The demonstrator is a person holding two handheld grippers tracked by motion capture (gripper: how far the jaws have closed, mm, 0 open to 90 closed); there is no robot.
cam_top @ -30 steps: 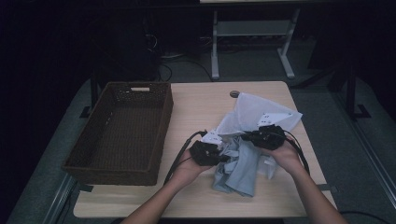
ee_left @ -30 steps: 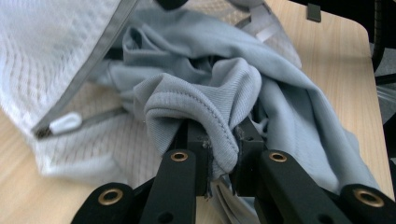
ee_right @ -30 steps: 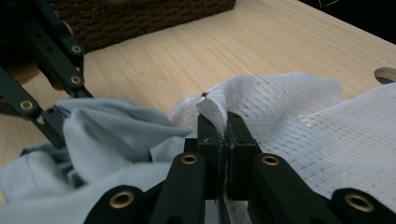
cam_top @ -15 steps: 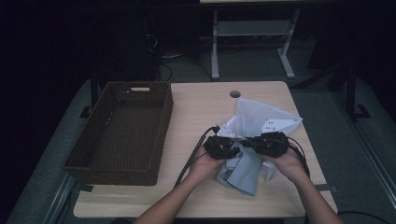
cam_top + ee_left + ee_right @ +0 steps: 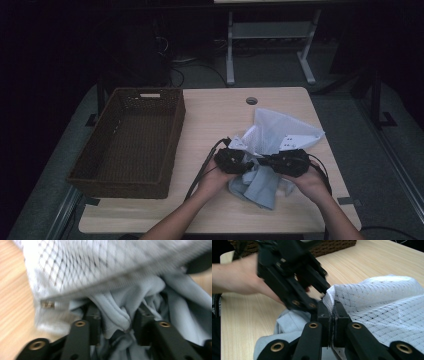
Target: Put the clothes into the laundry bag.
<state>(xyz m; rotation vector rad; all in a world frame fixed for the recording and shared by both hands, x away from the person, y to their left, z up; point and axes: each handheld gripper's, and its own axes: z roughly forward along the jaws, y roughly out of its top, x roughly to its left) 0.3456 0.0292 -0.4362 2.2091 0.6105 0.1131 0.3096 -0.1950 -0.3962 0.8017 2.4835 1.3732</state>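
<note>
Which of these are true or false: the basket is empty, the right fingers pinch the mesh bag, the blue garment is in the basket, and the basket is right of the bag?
1. The basket is empty: true.
2. The right fingers pinch the mesh bag: true.
3. The blue garment lies in the basket: false, it is on the table, partly in the bag.
4. The basket sits right of the bag: false, it sits left in the high view.

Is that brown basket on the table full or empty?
Empty. The high view looks straight into the wicker basket and only its bare woven bottom shows; the light-blue garment and white mesh bag lie outside it on the table.
</note>
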